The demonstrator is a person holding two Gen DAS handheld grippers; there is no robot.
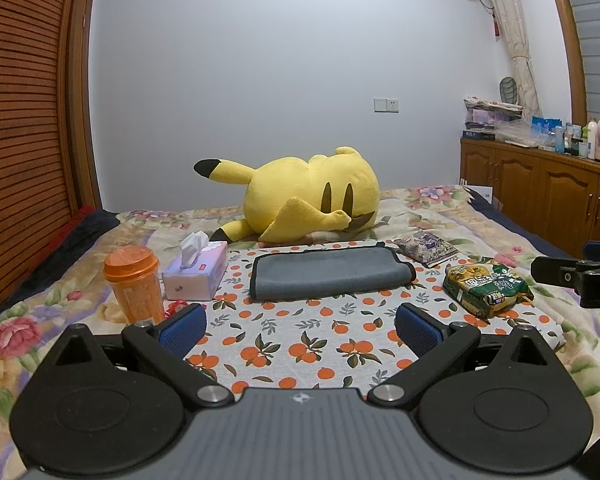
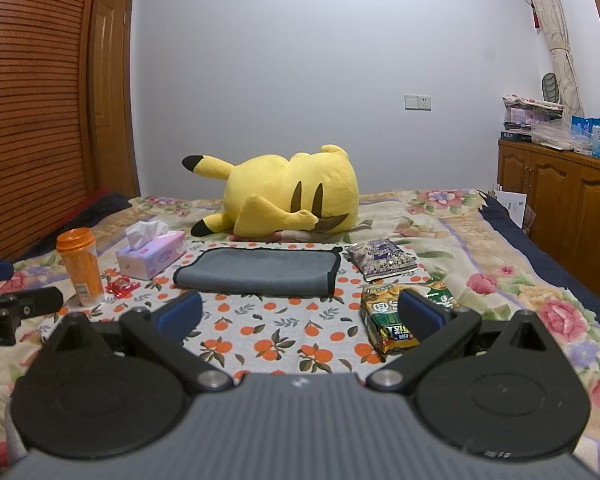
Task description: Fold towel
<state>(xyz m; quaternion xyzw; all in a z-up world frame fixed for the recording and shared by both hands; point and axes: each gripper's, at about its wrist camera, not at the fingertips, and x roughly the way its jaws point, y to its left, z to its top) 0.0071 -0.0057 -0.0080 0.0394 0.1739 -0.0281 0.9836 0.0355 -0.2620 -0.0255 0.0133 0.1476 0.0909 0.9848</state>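
Bedroom walls, a slatted wooden wardrobe and a low cupboard frame a bed [image 1: 28, 304] spread with a floral quilt, and over the quilt lies an orange-print cloth [image 1: 300, 332] that carries everything else.

From the left across that cloth: an orange lidded cup [image 1: 134, 284], a tissue box [image 1: 196, 272] just beside it, then the towel [image 1: 328, 274] in the middle, a purple snack packet [image 1: 426, 248] near its far right corner, and a green noodle packet [image 1: 486, 288] further right and nearer. A yellow plush toy [image 1: 300, 196] lies behind the towel.

The towel is grey with a dark bound edge, lying flat as a long low rectangle; its near edge looks rounded and doubled, so it seems to be folded once already. It looks like soft microfibre: light, limp, with no stiffness, likely to sag and drag on the cloth beneath, not slippery or fragile. The bound corners at the left and right ends look the best places to pinch, one for each gripper, as the hem should give a firmer bite than the plain nap.

The left gripper [image 1: 300, 324] hovers short of the towel with its fingers [image 1: 182, 328] spread wide and empty. The right gripper [image 2: 300, 314] is likewise released, nothing between its fingers [image 2: 422, 316], short of the towel [image 2: 256, 272].
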